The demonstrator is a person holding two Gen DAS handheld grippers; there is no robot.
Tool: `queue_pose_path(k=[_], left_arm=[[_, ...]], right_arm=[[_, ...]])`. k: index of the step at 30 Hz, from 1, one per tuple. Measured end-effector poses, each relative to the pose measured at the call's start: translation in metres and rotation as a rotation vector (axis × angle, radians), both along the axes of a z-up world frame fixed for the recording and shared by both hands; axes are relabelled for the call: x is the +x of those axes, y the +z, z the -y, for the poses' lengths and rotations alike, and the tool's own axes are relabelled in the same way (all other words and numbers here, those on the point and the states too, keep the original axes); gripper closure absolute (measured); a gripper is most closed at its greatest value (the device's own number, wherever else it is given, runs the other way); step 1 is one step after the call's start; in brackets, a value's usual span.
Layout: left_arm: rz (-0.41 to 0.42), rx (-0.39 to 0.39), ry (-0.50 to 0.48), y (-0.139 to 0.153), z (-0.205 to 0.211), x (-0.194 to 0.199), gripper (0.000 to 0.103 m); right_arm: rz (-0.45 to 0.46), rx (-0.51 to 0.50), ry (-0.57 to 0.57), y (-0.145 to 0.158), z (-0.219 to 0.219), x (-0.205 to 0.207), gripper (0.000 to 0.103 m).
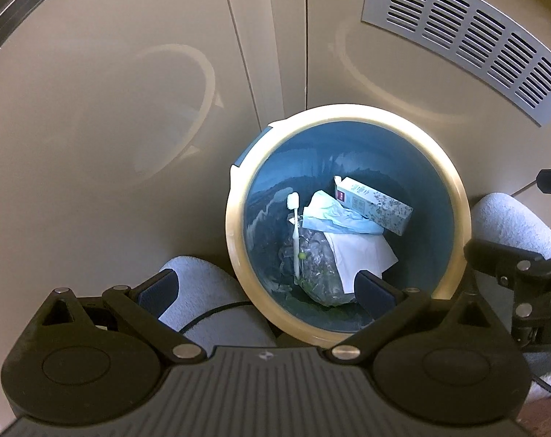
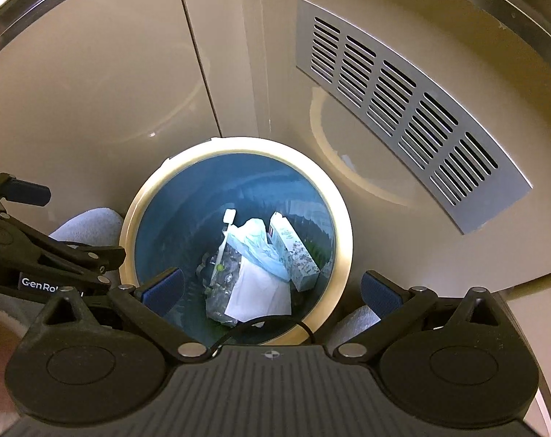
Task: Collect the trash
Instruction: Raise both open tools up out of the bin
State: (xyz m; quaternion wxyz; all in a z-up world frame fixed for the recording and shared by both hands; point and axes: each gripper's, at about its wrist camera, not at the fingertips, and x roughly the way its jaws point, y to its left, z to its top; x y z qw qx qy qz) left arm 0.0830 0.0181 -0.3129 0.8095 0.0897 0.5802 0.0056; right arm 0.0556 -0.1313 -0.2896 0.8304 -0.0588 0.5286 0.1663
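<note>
A round blue bin with a cream rim (image 1: 235, 218) (image 2: 343, 225) stands on the floor below both grippers. Inside lie a white toothbrush (image 1: 294, 233) (image 2: 224, 233), a small patterned carton (image 1: 377, 204) (image 2: 293, 251), a pale blue plastic bag (image 1: 333, 215) (image 2: 257, 247), white paper (image 1: 359, 255) (image 2: 261, 291) and a crumpled clear wrapper (image 1: 319, 273) (image 2: 217, 291). My left gripper (image 1: 264, 287) hangs open above the bin's near edge, holding nothing. My right gripper (image 2: 272, 287) is also open over the bin, empty.
Beige cabinet doors (image 1: 130, 109) (image 2: 93, 91) rise behind the bin, with a grey slotted vent (image 1: 468, 32) (image 2: 403, 109) at the right. Two pale blue slippers (image 1: 210, 291) (image 1: 508, 222) flank the bin. A black cable (image 2: 275, 322) loops near the right gripper.
</note>
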Motion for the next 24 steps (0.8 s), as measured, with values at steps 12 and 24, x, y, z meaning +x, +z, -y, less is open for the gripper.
queue_pose_path(k=[12,24], left_arm=[[0.005,0.008,0.000,0.0010,0.0006,-0.0002,0.000],[0.006,0.005,-0.003,0.0014,-0.0004,-0.0012,0.000]], right_arm=[[-0.001,0.001,0.000,-0.0009,-0.0003,0.0001,0.000],[0.007,-0.003,0.007,0.0003,-0.0019,-0.0016,0.000]])
